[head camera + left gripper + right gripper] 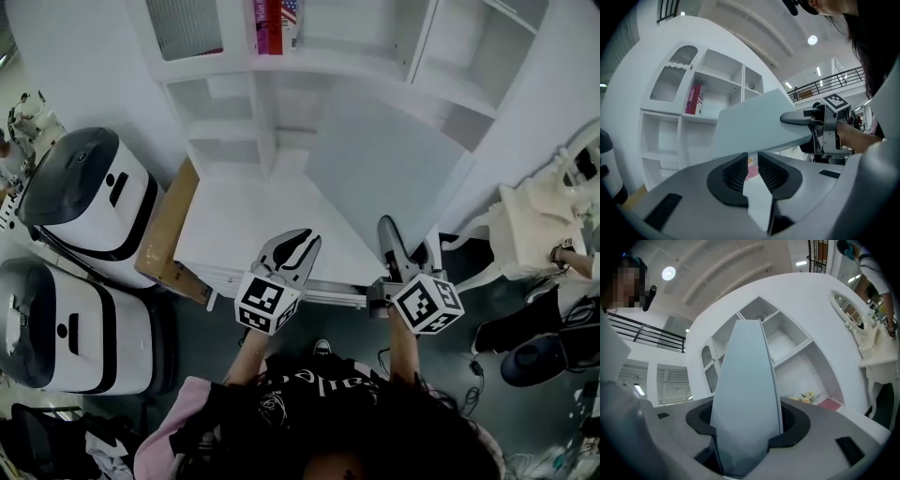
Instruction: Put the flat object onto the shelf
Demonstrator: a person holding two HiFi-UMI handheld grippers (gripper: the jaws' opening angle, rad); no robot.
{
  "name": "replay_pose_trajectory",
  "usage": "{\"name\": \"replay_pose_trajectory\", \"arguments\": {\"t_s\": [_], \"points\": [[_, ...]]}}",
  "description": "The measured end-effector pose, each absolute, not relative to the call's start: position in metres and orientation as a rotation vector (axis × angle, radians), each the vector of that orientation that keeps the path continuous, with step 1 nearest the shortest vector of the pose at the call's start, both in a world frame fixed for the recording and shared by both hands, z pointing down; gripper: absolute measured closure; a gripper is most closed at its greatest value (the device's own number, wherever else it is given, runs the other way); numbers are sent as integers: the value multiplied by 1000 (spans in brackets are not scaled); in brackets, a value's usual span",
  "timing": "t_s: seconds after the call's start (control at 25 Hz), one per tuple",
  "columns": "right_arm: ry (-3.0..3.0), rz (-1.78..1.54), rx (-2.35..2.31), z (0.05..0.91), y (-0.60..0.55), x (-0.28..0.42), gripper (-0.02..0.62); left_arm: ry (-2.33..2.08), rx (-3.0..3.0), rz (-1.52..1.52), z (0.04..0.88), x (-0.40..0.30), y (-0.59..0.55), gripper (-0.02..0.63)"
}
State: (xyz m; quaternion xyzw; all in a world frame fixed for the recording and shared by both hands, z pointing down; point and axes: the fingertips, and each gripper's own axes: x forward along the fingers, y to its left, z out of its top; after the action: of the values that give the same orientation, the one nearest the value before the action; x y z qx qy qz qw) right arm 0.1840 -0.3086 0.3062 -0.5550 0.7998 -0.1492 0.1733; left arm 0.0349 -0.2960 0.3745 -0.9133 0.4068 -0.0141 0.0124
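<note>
board [386, 178] held off the desk [246, 220], centre-right of frame, below the shelf [281, 67] | left gripper [298, 242] fingers closed on its near edge; right gripper [389, 234] fingers clamped across it | step: carrying | next: probably lift, level, slide into an upper bay

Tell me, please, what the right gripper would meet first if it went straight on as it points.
Shut on the flat board, the right gripper would probably drive the board's far edge into the white shelf unit first; depth is unclear.
</note>
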Motion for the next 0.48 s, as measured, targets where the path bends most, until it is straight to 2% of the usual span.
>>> {"name": "replay_pose_trajectory", "arguments": {"t_s": [0.48], "points": [[2307,127,-1622,210,-396,205,288,1269,-2854,-41,343,58,-365,531]]}}
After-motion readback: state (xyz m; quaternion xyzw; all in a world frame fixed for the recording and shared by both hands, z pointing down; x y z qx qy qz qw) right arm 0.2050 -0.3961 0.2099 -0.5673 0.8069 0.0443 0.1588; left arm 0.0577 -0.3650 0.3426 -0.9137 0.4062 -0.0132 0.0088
